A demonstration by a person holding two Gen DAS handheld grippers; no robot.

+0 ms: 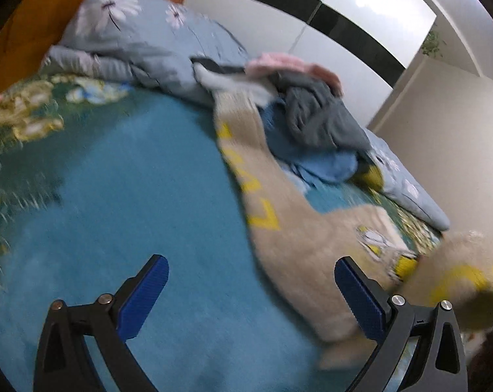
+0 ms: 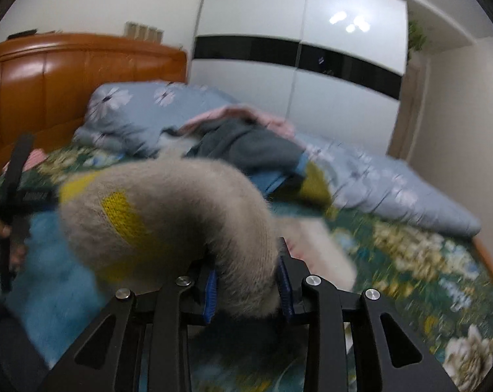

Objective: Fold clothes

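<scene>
1. Beige fuzzy knit sweater with yellow lettering lies stretched across the teal plush blanket on the bed; one bunched part of it is lifted off the blanket, pinched in the right gripper, whose blue pads are clenched on the knit.
2. Left gripper hangs above the blanket just beside the sweater's near edge, jaws spread wide and holding nothing.
3. At the sweater's far end sits a heap of clothes — a dark grey garment, a light blue one and a pink one.
4. Behind that heap lies a pale blue quilt with white flowers, then the orange wooden headboard — both blurred.
</scene>
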